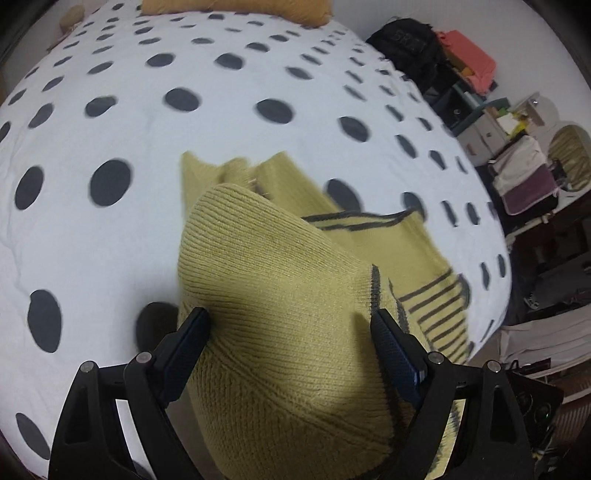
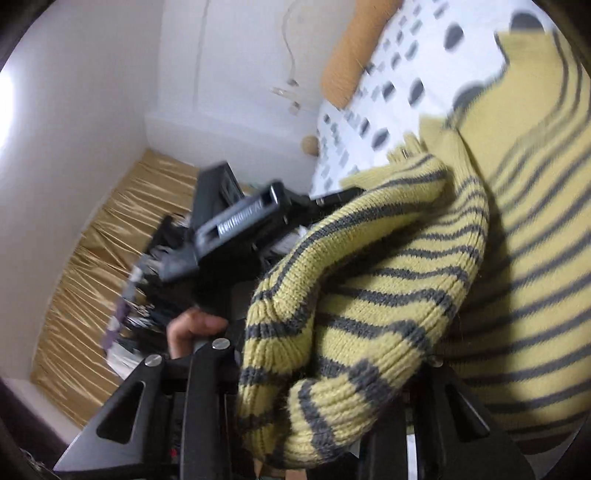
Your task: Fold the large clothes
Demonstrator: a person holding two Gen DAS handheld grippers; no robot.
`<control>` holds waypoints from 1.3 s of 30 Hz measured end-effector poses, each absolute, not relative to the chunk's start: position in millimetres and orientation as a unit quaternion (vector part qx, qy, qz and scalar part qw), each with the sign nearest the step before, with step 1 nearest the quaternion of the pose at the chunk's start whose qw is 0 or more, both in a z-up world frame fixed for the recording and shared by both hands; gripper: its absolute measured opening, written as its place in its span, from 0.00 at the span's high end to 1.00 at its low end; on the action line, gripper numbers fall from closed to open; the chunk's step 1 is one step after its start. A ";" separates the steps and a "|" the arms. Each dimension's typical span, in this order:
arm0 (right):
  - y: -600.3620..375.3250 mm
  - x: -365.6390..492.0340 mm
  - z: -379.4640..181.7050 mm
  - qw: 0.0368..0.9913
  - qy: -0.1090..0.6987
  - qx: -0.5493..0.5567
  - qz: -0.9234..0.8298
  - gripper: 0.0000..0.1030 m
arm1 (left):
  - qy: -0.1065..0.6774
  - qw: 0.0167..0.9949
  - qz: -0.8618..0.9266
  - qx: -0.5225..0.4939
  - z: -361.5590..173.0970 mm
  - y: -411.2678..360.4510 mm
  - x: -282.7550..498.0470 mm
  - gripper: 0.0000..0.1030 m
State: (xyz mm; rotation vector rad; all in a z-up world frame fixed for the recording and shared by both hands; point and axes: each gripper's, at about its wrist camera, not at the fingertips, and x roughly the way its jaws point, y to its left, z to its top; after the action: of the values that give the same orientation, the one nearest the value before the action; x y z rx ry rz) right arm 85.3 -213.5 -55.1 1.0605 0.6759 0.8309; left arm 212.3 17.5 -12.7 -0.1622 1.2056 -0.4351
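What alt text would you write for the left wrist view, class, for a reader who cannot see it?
A yellow knitted sweater with grey stripes bulges between the fingers of the left gripper, trailing onto a white bedcover with dark dots. An orange pillow lies at the far end.

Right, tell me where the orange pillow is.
The orange pillow lies at the far end of the polka-dot bed, top centre in the left wrist view, beyond the yellow sweater.
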 end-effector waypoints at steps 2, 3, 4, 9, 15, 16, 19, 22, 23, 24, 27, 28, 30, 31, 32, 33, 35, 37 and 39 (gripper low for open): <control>-226.4 84.9 -42.8 0.740 0.292 0.476 0.374 0.69 | 0.552 0.801 -0.222 -0.069 -0.7 -4.2 209.4 0.14; -237.9 82.6 -33.8 0.748 0.283 0.472 0.372 0.69 | 0.548 0.801 -0.234 -0.066 4.8 -17.2 207.7 0.14; -249.4 79.6 -26.4 0.755 0.274 0.469 0.367 0.69 | 0.543 0.800 -0.246 -0.066 9.7 -30.9 206.1 0.14; -316.8 52.1 -15.9 0.788 0.249 0.467 0.314 0.69 | 0.531 0.790 -0.300 -0.059 9.7 -105.4 201.7 0.10; -372.3 38.4 -87.9 0.801 0.350 0.459 0.161 0.69 | 0.538 0.794 -0.281 0.025 -51.4 -172.2 196.4 0.08; -374.6 38.3 -100.6 0.794 0.361 0.465 0.155 0.69 | 0.522 0.805 -0.276 0.053 -53.5 -180.2 189.6 0.07; -381.2 30.1 -103.6 0.772 0.364 0.494 0.167 0.64 | 0.501 0.815 -0.280 0.081 -44.3 -185.9 180.1 0.06; -382.8 20.2 -82.3 0.782 0.387 0.467 0.144 0.56 | 0.508 0.813 -0.282 0.033 -28.9 -173.5 193.3 0.06; -384.2 14.9 -73.7 0.788 0.394 0.456 0.128 0.55 | 0.507 0.818 -0.270 0.026 -24.6 -169.3 199.7 0.06; -384.6 9.5 -64.1 0.795 0.399 0.442 0.118 0.55 | 0.507 0.822 -0.257 0.026 -20.6 -165.6 206.0 0.07; -391.8 -3.4 -40.7 0.804 0.418 0.415 0.078 0.54 | 0.513 0.827 -0.226 0.049 -10.8 -156.6 216.6 0.09; -391.2 -5.3 -32.6 0.808 0.422 0.405 0.070 0.54 | 0.515 0.827 -0.218 0.061 -9.0 -153.6 216.1 0.11; -388.8 -7.3 -6.5 0.829 0.420 0.364 0.055 0.53 | 0.519 0.825 -0.210 0.077 -3.3 -144.3 211.2 0.12; -385.6 -5.0 7.8 0.842 0.416 0.340 0.054 0.53 | 0.518 0.826 -0.208 0.077 -0.5 -138.1 206.8 0.12; -382.8 -3.4 18.1 0.850 0.412 0.322 0.058 0.53 | 0.519 0.827 -0.204 0.074 2.7 -130.8 202.3 0.12; -376.9 1.6 32.4 0.856 0.408 0.310 0.075 0.53 | 0.518 0.828 -0.200 0.071 5.2 -122.9 196.9 0.12; -367.6 9.7 38.6 0.852 0.409 0.302 0.127 0.53 | 0.515 0.834 -0.186 0.059 8.3 -105.5 182.6 0.10; -353.1 25.5 30.4 0.838 0.429 0.298 0.159 0.53 | 0.516 0.835 -0.186 0.046 4.0 -89.6 164.1 0.10; -349.0 38.7 9.6 0.822 0.463 0.290 0.164 0.53 | 0.529 0.828 -0.180 0.043 -9.0 -73.0 146.1 0.11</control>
State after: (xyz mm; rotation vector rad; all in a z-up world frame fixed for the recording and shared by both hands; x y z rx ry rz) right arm 38.7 -349.0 9.6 0.6171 0.9842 0.3486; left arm 146.1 -73.0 -9.0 0.0916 1.1239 -0.3824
